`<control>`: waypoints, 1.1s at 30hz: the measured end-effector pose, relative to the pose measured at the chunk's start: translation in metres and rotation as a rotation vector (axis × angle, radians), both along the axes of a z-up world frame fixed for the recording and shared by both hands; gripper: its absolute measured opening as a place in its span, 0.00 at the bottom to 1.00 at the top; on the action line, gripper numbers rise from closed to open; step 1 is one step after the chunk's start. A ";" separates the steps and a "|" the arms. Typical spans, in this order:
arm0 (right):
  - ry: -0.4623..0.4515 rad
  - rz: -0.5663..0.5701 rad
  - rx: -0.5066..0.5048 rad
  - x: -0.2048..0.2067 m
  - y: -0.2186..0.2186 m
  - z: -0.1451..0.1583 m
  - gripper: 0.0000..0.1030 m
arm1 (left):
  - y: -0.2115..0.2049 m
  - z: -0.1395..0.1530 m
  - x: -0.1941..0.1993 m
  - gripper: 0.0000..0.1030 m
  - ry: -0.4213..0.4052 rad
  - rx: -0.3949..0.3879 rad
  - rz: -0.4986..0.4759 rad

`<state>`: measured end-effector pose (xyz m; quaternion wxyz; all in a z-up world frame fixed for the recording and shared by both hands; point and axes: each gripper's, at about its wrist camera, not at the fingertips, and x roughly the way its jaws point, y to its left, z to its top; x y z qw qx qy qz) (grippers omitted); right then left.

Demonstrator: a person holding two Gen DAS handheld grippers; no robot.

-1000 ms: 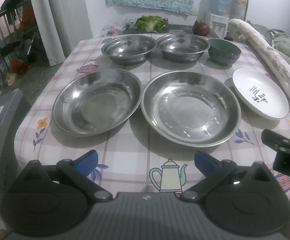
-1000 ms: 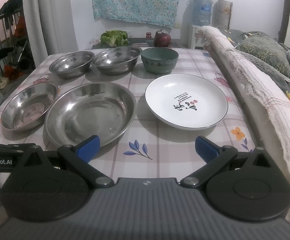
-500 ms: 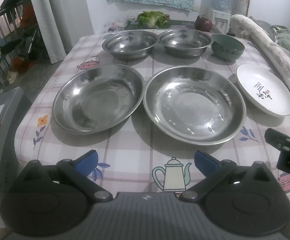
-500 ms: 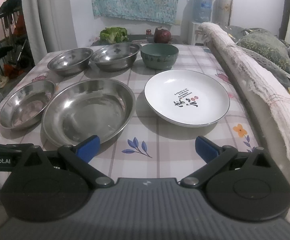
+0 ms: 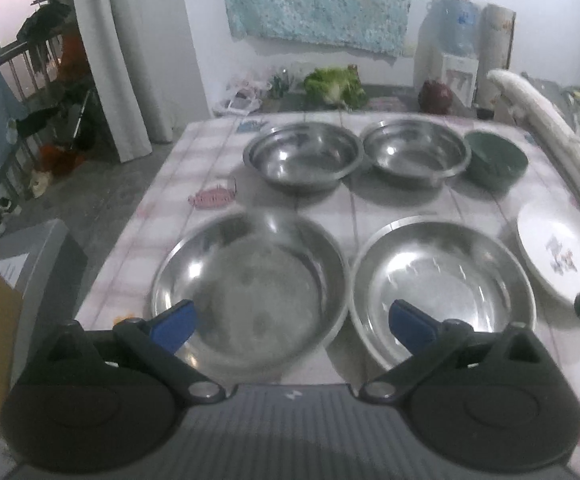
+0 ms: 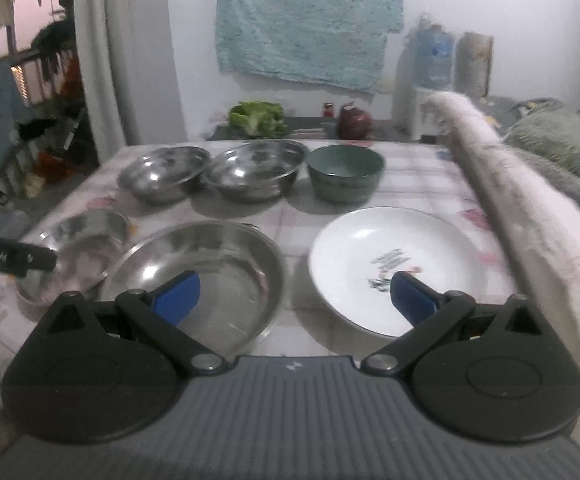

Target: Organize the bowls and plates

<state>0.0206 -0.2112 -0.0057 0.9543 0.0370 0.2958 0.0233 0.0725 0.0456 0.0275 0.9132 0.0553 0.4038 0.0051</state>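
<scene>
While both tongs gape empty, white plate print is unreadable.

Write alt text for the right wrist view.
The open right gripper hovers over a table holding a white plate, two steel plates, two steel bowls and a green bowl. The left gripper pokes in at left.

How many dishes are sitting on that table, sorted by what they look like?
Large steel plates: 2
Steel bowls: 2
Green bowl: 1
White plate: 1
Total: 6
</scene>
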 end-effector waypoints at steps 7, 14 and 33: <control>-0.026 0.053 0.038 0.040 0.007 0.007 0.99 | 0.018 0.011 0.050 1.00 -0.002 -0.110 -0.037; -0.065 0.114 0.091 0.109 0.012 0.035 0.99 | 0.020 0.016 0.099 1.00 -0.023 -0.077 -0.033; 0.124 0.116 0.413 0.247 0.067 -0.028 0.51 | 0.030 -0.027 0.264 0.57 0.015 0.109 0.054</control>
